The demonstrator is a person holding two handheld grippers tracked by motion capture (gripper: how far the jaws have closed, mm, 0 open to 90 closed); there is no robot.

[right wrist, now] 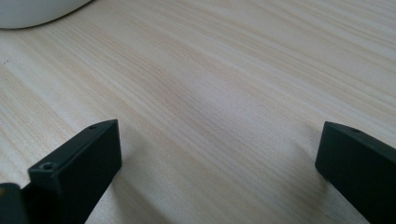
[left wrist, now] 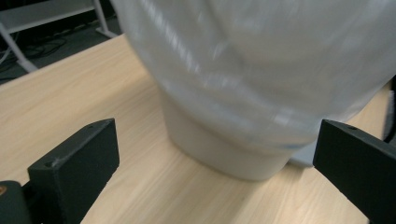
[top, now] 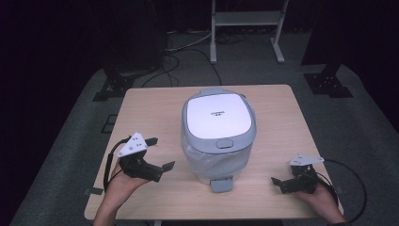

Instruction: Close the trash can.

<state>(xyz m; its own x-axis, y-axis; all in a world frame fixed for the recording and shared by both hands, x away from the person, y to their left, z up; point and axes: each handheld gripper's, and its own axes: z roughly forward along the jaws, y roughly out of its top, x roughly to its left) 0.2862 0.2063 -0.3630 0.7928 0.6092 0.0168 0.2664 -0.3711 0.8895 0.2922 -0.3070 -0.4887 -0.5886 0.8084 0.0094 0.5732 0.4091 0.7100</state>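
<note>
While a person's forearms come in from six o'clock of the high view, a white and grey pedal bin (top: 218,134) stands at the centre of a pale wooden table (top: 155,106). Its lid (top: 217,117) is down, a clear plastic liner (top: 207,160) hangs over its body, and a grey foot pedal (top: 221,184) juts from its base toward six o'clock. At eight o'clock of the bin, the left tongs (top: 159,153) point toward it with their jaws spread wide and nothing between them; they stand near the bin, not touching it. From the left gripper view, the bin's liner and white base (left wrist: 224,154) loom between the jaws, blurred. At four o'clock of the bin, well apart from it, the right tongs (top: 281,178) rest low over the table, jaws also wide and holding nothing.
</note>
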